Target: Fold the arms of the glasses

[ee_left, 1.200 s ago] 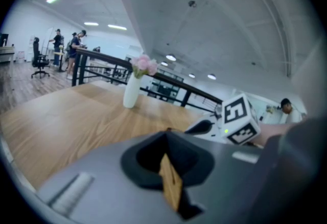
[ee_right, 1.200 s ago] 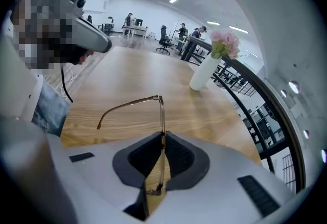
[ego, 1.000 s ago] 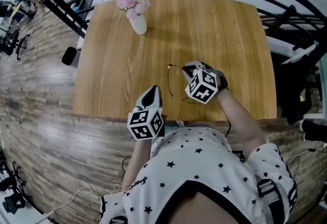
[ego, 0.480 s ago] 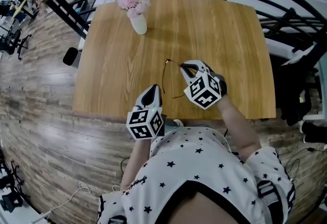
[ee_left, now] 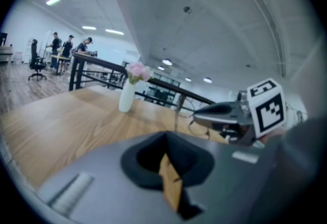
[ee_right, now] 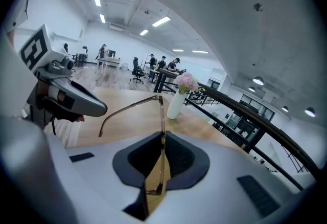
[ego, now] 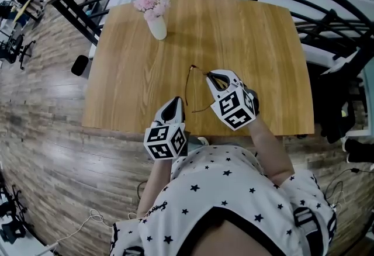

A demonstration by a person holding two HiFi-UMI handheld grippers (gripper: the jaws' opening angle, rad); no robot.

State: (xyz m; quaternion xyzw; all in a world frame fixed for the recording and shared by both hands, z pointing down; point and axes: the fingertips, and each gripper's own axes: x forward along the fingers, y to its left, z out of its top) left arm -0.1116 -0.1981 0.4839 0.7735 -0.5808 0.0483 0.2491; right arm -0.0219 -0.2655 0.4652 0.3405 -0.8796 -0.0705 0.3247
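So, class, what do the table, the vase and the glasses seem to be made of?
Table: wood or wood veneer, matte, with light-brown grain showing.
Vase: probably glazed ceramic, plain white and smooth, though plastic can't be ruled out.
Glasses: thin frame, likely metal, gold-brown with a slight sheen; translucent plastic is possible.

The left gripper (ee_left: 166, 156) fills the lower frame, its jaws pressed together with nothing between them – only a sliver of desk (ee_left: 61, 126) shows through the seam. Near the desk's far edge stands a white vase (ee_left: 126, 97) of pink flowers (ee_left: 138, 71), a black railing (ee_left: 170, 86) behind it. To the right, the right gripper (ee_left: 204, 114) hangs above the desk – thin glasses (ee_left: 176, 115) at its tip. People (ee_left: 66, 46) stand far off at left.
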